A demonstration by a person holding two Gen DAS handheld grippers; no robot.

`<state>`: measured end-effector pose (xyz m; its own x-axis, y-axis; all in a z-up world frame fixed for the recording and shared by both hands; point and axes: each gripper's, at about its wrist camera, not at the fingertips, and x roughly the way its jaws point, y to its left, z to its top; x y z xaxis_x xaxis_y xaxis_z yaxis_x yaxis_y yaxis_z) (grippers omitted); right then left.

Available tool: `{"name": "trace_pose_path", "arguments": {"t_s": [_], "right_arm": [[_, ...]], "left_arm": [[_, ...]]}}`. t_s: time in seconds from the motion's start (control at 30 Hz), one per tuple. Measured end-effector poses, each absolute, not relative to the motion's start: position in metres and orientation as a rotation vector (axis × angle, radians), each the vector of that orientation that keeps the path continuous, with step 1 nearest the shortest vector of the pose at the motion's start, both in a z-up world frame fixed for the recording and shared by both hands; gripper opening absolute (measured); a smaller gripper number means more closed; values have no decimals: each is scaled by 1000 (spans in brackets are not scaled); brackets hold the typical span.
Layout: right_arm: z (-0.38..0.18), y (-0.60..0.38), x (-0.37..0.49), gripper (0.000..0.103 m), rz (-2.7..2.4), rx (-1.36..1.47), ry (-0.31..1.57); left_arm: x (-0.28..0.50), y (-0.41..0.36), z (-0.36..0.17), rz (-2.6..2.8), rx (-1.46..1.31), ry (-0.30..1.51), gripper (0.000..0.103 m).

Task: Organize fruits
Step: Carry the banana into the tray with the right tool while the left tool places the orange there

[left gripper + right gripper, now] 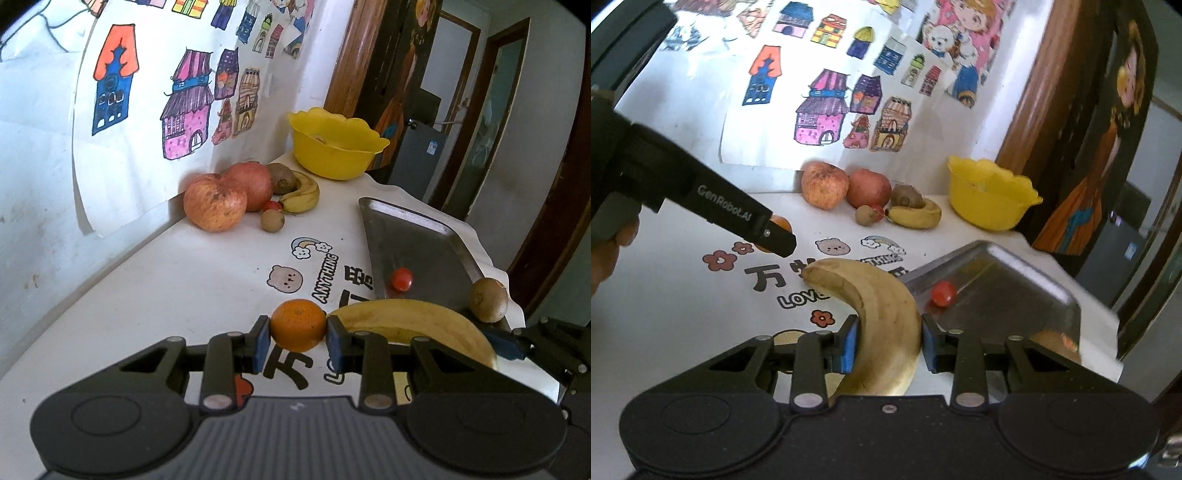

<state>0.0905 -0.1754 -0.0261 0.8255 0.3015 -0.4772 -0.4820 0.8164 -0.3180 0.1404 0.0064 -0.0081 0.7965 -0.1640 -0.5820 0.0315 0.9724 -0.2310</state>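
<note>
Left wrist view: our left tongs (298, 336) clamp the orange (298, 325), right tongs (889, 345) grip a banana (882, 325); only a tomato (402, 279) sits in the tray (413, 229), most fruit unsorted.

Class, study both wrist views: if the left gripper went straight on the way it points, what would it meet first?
Probably bare table; the left gripper, shut on the orange, aims toward the apple by the wall. Depth is unclear.

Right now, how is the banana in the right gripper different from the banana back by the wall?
The near banana sits between the right gripper fingers; the far banana lies free on the table beside the kiwi. The near banana is dull and tan-yellow; the far banana is brighter yellow with a dark tip. Both are curved and unpeeled.
</note>
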Motion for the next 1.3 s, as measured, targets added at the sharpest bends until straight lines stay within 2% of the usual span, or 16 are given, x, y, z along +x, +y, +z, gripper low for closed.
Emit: {"name": "trace_pose_path", "arguments": {"t_s": [0.57, 0.77, 1.0, 1.07, 1.13, 1.3], "right_arm": [[3, -206, 125, 36, 267, -502, 215], [11, -236, 176, 36, 219, -405, 234], [-11, -263, 225, 35, 187, -348, 306], [-18, -269, 234, 24, 167, -351, 312], [-20, -275, 242, 21, 167, -324, 328], [-25, -283, 248, 27, 176, -307, 340]], "left_arm": [[186, -26, 18, -165, -222, 551, 35], [229, -62, 14, -161, -178, 522, 36], [275, -101, -2, -205, -124, 547, 35], [285, -111, -9, -221, -107, 560, 35], [294, -119, -16, -234, -96, 580, 35], [300, -129, -32, -255, -79, 627, 36]]}}
